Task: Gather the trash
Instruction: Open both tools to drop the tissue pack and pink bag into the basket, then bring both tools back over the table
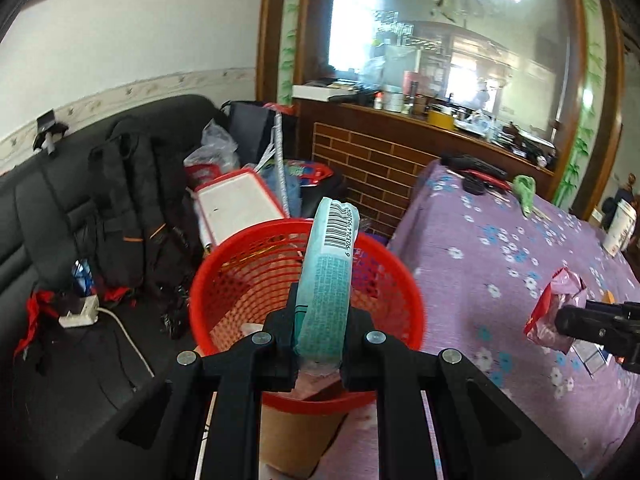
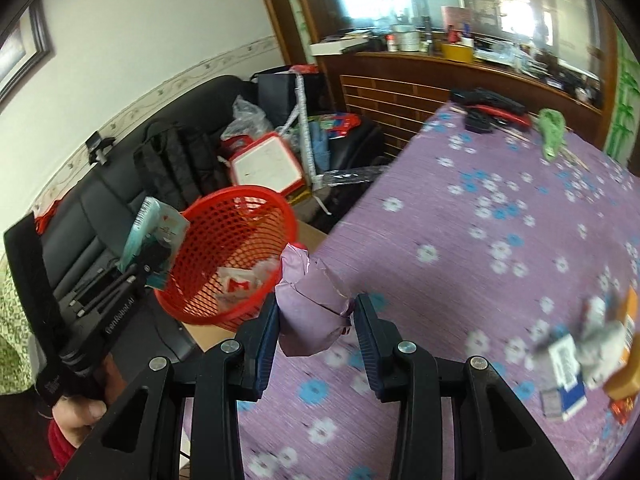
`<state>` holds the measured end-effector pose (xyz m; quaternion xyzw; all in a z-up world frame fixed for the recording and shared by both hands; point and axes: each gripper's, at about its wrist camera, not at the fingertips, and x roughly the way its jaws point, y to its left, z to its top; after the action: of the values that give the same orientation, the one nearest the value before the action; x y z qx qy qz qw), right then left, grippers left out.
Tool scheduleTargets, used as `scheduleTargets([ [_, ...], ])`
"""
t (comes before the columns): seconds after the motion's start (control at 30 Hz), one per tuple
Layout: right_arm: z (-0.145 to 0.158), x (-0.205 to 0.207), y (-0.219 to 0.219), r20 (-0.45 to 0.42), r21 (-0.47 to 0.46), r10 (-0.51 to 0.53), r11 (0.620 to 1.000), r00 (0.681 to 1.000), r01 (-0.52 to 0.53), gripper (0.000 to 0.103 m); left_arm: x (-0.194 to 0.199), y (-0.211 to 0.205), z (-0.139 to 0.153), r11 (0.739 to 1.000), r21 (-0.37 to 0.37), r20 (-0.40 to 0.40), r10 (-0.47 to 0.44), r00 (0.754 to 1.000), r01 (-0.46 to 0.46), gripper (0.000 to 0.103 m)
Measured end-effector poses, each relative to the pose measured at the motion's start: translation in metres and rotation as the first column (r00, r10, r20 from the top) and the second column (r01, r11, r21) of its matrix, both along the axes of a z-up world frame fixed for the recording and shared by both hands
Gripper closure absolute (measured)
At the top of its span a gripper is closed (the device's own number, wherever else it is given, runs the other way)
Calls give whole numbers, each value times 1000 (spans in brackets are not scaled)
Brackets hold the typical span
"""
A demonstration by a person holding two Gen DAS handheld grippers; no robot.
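Left gripper (image 1: pixel 320 344) pinches wrapper (image 1: pixel 330 272) over bin (image 1: pixel 224 280); right gripper (image 2: pixel 316 320) clamps pink bag (image 2: pixel 312 308) beside it. Early release: bag misses.

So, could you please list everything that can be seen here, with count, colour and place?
basket: one, red mesh, beside the table, some trash inside
teal packet: one, with barcode, held over the basket
pink wrapper: one, crumpled, held above the table edge
table: one, purple flowered cloth
green item: one, far end of the table
small boxes: several, blurred, right side of the table
sofa: one, black, left of the basket
backpack: one, black, on the sofa
left gripper: fingers shut on the teal packet
right gripper: fingers shut on the pink wrapper
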<state>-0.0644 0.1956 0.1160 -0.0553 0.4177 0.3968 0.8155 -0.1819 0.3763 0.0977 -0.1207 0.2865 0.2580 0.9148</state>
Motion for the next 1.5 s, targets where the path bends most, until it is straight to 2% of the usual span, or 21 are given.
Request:
scheduleTargets([
  [0.23,-4,14,54,-51,11,54,998,997,-54,61,3,19,-9,999,-31,-22,14,1000,-15,89],
  [0.5,-12,39,109,-104,42,84,996,991,-80,60,10,25,-9,999,-27,-35,21,999,-22,89],
  [0.57,-13,45,117,-118,59,96,994,988,-90,51,12,28,-10,999,-30,-38,28,999,-30,87],
  [0.63,-14,49,118,-133,71,90,994,987,-81,51,12,30,-11,998,-44,-38,37,999,-38,71],
  [0.67,-14,49,115,-138,76,88,994,987,-78,51,11,31,-11,998,-45,-33,45,998,-46,55],
  [0.7,-13,49,112,-139,82,92,993,986,-81,51,9,31,-9,998,-40,-21,53,998,-54,48],
  [0.9,-6,39,66,-115,88,47,995,992,-37,50,8,17,-3,999,-37,-7,17,1000,-18,48],
  [1.2,-9,15,-36,-62,73,-54,996,997,58,50,25,-53,4,993,-23,-1,-118,993,118,43],
  [1.33,-12,9,-92,-67,89,-123,988,990,129,50,40,-96,1,979,-9,-26,-204,979,204,43],
  [1.5,-13,6,-173,-41,100,-258,960,965,261,50,61,-155,-4,946,-4,-52,-325,944,325,39],
])
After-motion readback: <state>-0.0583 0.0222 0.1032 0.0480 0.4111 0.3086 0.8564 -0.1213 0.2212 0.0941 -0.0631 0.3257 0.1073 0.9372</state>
